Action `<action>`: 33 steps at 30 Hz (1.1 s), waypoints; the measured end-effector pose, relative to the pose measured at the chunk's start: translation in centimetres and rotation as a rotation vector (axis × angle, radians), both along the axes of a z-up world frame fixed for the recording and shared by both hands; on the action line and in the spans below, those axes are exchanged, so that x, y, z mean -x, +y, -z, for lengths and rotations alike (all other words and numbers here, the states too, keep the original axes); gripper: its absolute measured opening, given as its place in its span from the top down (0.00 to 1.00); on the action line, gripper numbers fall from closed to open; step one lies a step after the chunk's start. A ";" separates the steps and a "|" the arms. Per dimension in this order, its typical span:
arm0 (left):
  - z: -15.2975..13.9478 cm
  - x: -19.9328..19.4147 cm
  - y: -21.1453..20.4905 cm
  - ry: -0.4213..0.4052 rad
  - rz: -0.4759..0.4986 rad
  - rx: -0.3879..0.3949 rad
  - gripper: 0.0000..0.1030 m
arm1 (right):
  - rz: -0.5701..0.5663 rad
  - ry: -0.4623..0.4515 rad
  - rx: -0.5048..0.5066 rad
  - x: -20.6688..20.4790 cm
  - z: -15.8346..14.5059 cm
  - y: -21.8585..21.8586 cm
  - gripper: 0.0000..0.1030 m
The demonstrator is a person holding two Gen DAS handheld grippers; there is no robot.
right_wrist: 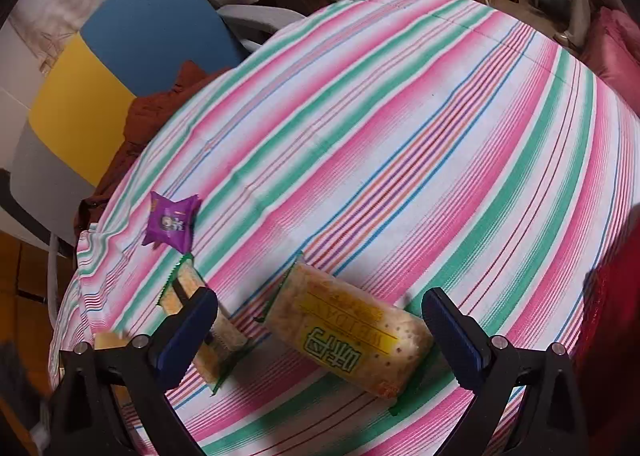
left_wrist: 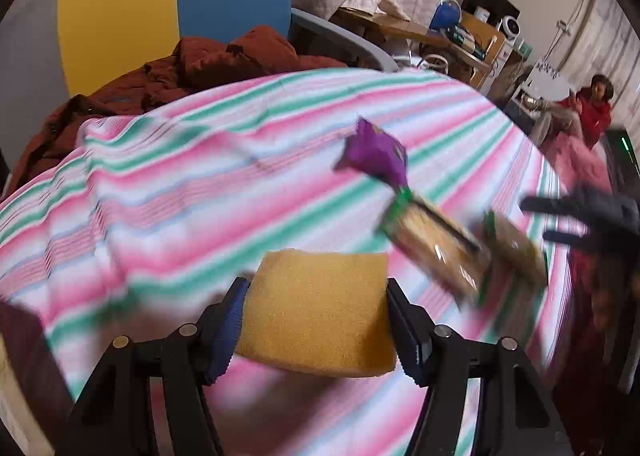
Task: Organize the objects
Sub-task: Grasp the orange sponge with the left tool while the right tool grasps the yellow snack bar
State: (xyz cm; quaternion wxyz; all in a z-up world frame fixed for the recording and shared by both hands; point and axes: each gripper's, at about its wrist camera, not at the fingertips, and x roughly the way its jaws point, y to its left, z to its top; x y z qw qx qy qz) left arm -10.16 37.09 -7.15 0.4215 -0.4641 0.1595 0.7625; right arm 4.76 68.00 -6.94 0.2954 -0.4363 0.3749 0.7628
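My left gripper (left_wrist: 316,290) is shut on a yellow sponge (left_wrist: 320,316), held above the striped tablecloth (left_wrist: 180,184). Beyond it lie a purple snack packet (left_wrist: 376,154) and two cracker packets (left_wrist: 436,244), all blurred. My right gripper (right_wrist: 320,298) stands open over the table, and the larger cracker packet (right_wrist: 348,336) lies on the cloth between its fingers without being gripped. A smaller cracker packet (right_wrist: 208,332) lies partly behind its left finger (right_wrist: 192,320). The purple packet (right_wrist: 170,224) sits further left, and a corner of the sponge (right_wrist: 108,340) shows at the lower left.
A chair with a blue and yellow back (right_wrist: 120,48) stands at the table's far left, with a rust-brown garment (left_wrist: 208,60) heaped on it. A cluttered desk (left_wrist: 452,36) is behind. A person in red (left_wrist: 596,108) sits far right. The striped cloth (right_wrist: 400,128) stretches ahead.
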 end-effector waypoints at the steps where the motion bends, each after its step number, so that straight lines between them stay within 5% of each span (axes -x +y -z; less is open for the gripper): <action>1: 0.0 -1.2 -0.2 0.009 0.009 0.011 0.35 | -0.002 -0.010 0.005 0.1 0.2 0.1 0.00; 8: 2.9 -5.6 0.8 0.038 0.071 0.108 0.35 | -0.045 -0.131 -0.002 1.2 1.8 -0.3 0.00; 18: 3.3 -5.5 -0.3 0.026 0.015 0.030 0.33 | -0.097 -0.278 -0.060 2.3 3.1 -1.1 0.03; 21: 3.3 -5.9 -0.5 0.035 0.003 0.021 0.33 | -0.096 -0.298 -0.086 2.3 3.0 -1.1 0.13; 25: 3.3 -6.0 -0.7 0.048 -0.003 0.020 0.33 | -0.127 -0.303 -0.144 2.6 2.5 -1.6 0.42; 33: 3.2 -5.9 -1.3 0.029 -0.057 -0.002 0.36 | -0.166 -0.214 -0.147 2.5 1.4 -1.8 0.47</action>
